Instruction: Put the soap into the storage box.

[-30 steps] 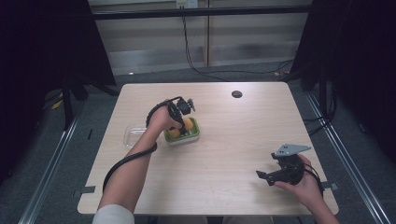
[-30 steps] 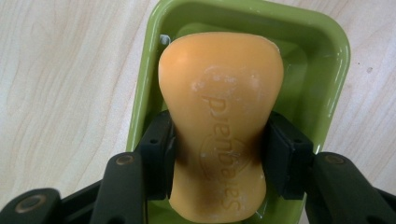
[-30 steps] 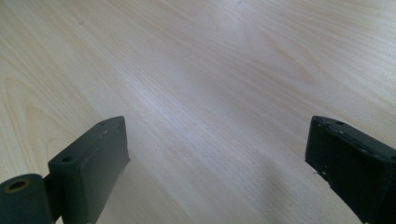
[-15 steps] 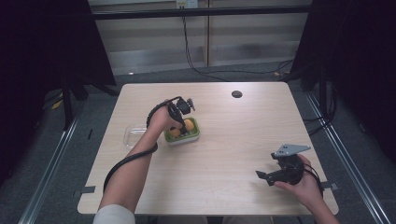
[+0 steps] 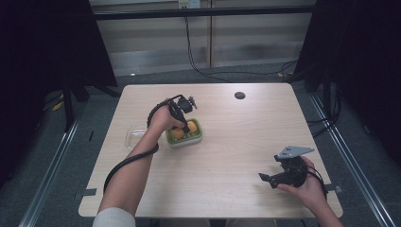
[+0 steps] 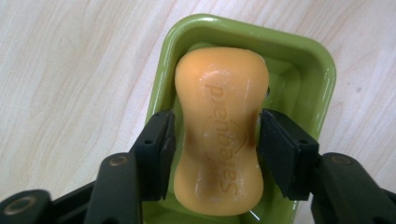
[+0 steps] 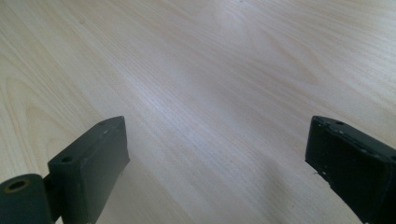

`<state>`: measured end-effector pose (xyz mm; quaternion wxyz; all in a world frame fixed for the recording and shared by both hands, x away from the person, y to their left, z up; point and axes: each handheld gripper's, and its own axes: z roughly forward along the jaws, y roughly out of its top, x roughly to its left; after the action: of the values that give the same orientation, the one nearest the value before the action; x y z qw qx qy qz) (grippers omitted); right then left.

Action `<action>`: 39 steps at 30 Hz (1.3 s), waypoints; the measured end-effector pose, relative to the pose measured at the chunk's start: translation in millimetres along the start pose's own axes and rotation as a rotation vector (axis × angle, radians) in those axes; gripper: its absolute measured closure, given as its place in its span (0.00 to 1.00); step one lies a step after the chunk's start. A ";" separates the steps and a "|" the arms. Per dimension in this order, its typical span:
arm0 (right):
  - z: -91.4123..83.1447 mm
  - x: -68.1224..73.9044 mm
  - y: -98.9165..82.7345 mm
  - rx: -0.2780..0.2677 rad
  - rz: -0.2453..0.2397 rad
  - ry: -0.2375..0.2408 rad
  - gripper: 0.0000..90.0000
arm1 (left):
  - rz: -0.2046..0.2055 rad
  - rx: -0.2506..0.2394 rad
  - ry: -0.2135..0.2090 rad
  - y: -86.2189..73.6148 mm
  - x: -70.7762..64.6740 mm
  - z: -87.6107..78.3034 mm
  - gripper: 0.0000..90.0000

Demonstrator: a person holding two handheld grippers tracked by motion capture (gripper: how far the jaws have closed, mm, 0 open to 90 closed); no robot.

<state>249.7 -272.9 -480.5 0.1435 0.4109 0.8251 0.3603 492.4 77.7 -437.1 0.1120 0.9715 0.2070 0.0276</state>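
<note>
An orange bar of soap (image 6: 219, 130) with embossed letters lies in a green soap dish (image 6: 308, 70) on the wooden table. My left gripper (image 6: 215, 140) points down over it, one jaw on each side of the bar's narrow waist. Its jaws have just been opening; a thin gap shows at the left pad (image 6: 161, 154), so the bar rests in the dish. From above, the left gripper (image 5: 183, 124) stands over the dish (image 5: 196, 138) left of the table's middle. My right gripper (image 5: 265, 177) lies low near the front right, open over bare wood (image 7: 217, 140).
A clear plastic lid or tray (image 5: 134, 136) lies just left of the dish, under my left forearm. A small black round cap (image 5: 239, 95) sits in the tabletop at the back. Cables hang past the far edge.
</note>
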 end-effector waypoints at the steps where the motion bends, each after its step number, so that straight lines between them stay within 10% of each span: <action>1: -0.3 0.1 0.2 0.001 0.000 0.001 0.06 | 0.000 0.003 0.003 -0.4 0.1 -0.8 0.49; 16: 0.3 0.8 1.4 -0.005 -0.006 0.001 0.06 | -0.084 -0.070 -0.012 -7.7 -4.1 -9.5 0.27; 39: 0.3 1.9 1.8 0.000 -0.006 0.004 0.06 | -0.076 -0.110 -0.061 -11.3 -24.8 -23.3 0.15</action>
<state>249.7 -270.5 -479.4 0.1431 0.4076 0.8266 0.3607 463.0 82.4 -417.3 0.1724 0.9557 0.2383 0.0048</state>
